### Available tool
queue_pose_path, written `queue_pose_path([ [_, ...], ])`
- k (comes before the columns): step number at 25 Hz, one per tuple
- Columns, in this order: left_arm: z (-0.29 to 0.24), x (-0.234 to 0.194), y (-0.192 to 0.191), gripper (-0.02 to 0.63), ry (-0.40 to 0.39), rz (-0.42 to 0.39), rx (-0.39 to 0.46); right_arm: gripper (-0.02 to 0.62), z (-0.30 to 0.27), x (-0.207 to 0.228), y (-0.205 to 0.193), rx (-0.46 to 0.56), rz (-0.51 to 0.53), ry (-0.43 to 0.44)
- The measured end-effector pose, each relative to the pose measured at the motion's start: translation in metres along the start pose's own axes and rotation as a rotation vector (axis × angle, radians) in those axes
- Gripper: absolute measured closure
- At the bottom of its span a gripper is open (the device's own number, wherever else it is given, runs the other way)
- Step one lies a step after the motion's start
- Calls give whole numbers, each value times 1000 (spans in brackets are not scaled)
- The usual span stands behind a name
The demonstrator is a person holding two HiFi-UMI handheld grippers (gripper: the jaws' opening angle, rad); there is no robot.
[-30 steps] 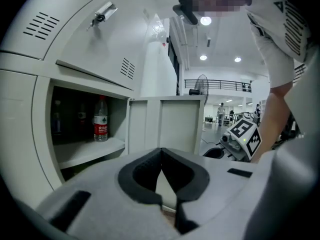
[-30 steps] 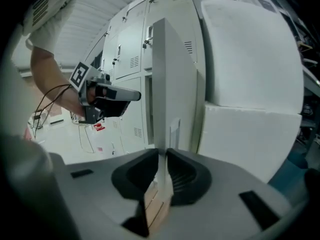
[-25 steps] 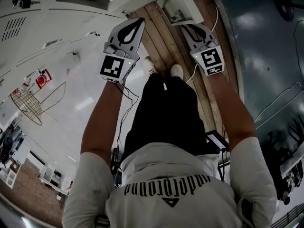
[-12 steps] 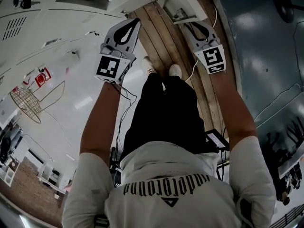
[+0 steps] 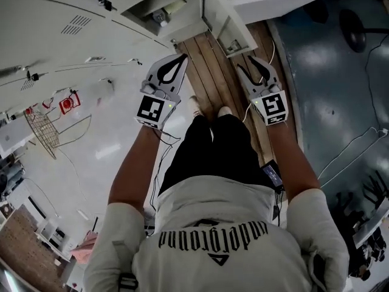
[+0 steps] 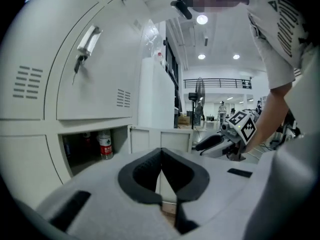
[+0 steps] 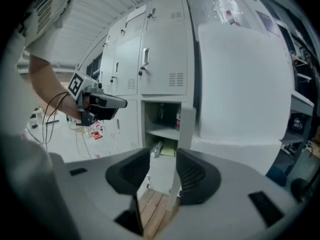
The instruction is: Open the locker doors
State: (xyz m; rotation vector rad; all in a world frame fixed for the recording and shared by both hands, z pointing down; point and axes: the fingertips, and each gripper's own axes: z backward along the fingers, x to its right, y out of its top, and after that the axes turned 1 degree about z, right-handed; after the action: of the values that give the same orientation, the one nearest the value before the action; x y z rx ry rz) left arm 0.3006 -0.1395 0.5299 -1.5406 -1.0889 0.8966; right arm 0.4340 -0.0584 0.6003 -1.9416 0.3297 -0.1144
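Nearest, the left gripper (image 6: 161, 157) has its jaws together, the tips meeting on nothing, and its pale body hides the floor beneath it. The right gripper (image 7: 163, 155), level with it on the right, has jaws that have just been opening and now stand apart, empty. Through their gap shows the edge of the open locker door (image 7: 184, 134), which lies past the tips and untouched. That door stands swung out to the right of its compartment (image 7: 161, 121), its foot over the wooden floor planks (image 5: 209, 66) and cut off behind the right gripper's body. Inside, a red-labelled bottle (image 7: 178, 120) stands on the shelf and another bottle (image 7: 156, 148) lies below it. The back of the compartment is too dark to read. Farther left and above, closed locker doors (image 6: 95, 79) fill the wall, each with a handle (image 6: 86, 41). Whatever hangs from the handles is too small to make out.
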Motion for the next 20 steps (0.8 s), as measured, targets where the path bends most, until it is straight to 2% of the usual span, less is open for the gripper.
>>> queue_pose_path([
  [6,80,-13,48,598,91,-32,24,423,28,-41,95,86,43,13],
  [11,159,-31,83,598,190,-13,62,428,35,-83,172,173,87,37],
  [15,219,-47,97,599,280,6,75,434,12,-137,230,243,139,145],
  [20,302,-70,103,600,422,9,96,435,-21,-214,278,292,198,305],
])
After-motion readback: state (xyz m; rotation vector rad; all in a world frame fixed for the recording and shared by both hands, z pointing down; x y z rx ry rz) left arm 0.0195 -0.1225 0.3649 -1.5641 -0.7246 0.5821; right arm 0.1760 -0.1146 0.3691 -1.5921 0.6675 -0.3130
